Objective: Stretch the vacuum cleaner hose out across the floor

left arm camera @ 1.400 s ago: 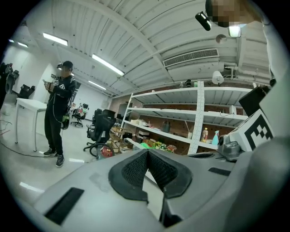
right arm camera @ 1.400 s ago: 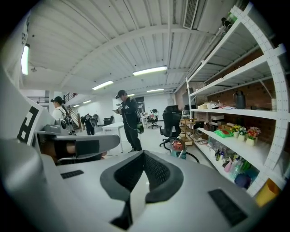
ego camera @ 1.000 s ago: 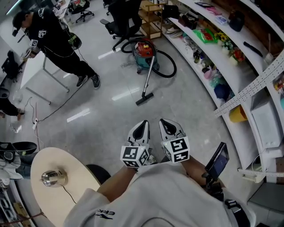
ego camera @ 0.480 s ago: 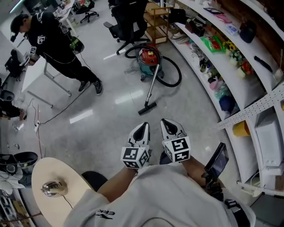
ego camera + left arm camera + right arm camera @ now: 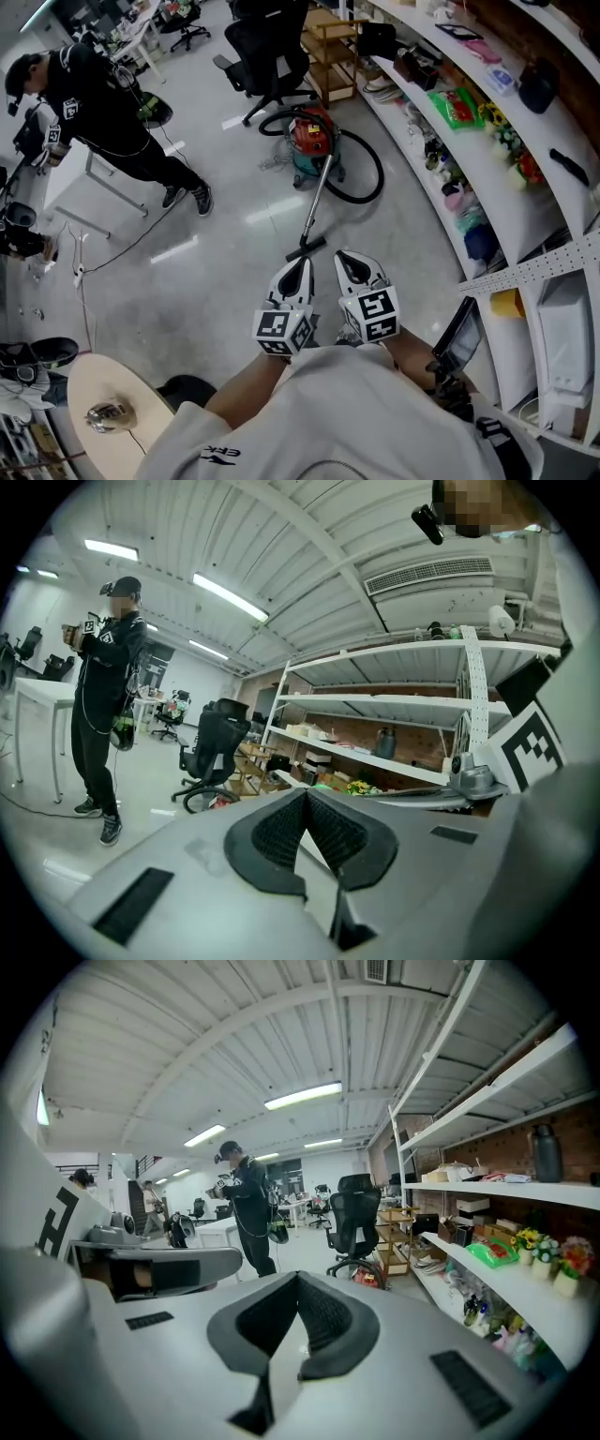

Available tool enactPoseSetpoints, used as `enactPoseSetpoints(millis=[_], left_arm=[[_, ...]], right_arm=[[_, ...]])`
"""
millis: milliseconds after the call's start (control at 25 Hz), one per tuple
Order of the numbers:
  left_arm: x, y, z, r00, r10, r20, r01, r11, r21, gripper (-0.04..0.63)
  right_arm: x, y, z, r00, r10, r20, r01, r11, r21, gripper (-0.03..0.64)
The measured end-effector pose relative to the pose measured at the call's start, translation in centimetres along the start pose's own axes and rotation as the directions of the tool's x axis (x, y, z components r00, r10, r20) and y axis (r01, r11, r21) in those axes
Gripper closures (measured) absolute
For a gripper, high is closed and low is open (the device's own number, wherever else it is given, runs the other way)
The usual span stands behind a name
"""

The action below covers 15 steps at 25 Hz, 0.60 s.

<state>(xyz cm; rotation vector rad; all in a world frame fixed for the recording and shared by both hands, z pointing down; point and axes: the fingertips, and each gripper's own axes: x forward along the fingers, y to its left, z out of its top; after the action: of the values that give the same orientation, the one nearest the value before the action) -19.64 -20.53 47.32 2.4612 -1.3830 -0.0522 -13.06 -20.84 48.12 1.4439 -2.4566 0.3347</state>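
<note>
open: floor (image 5: 225, 258) ahead | blocking: vacuum cleaner (image 5: 308, 141), office chair (image 5: 268, 49) beyond | shelves (image 5: 489, 155) right

I stand on a grey polished floor (image 5: 234, 244) that gives back pale patches of lamp light; at my right a long white shelving (image 5: 553, 202) curves along the room, its boards full of small goods; behind the boards there is a red brick wall (image 5: 577, 1152); a black office chair (image 5: 267, 47) and a low wooden rack (image 5: 330, 42) stand far ahead; a white table (image 5: 67, 178) is at the left, a round beige table (image 5: 122, 375) close below me; the ceiling (image 5: 309, 536) is white and ribbed, with long strip lights (image 5: 230, 597).
</note>
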Motion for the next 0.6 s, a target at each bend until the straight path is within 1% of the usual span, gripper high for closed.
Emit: enactPoseSetpoints(millis=[200, 360, 600], left_arm=[[4.2, 0.4, 0.5, 1.000, 0.006, -0.022, -0.006, 1.000, 0.006, 0.594], [7.7, 1.9, 1.0, 0.999, 0.010, -0.034, -0.009, 1.000, 0.009, 0.594], [14.0, 5.0, 2.4, 0.998, -0.034, -0.048, 0.034, 0.999, 0.005, 0.594]], right_arm=[[2.6, -3.6, 0.8, 1.000, 0.007, -0.010, -0.007, 1.000, 0.020, 0.620], [5.3, -6.1, 1.5, 1.000, 0.003, -0.011, -0.003, 0.999, 0.034, 0.620], [10.4, -10.0, 3.1, 0.998, -0.049, -0.024, 0.051, 0.997, 0.053, 0.620]])
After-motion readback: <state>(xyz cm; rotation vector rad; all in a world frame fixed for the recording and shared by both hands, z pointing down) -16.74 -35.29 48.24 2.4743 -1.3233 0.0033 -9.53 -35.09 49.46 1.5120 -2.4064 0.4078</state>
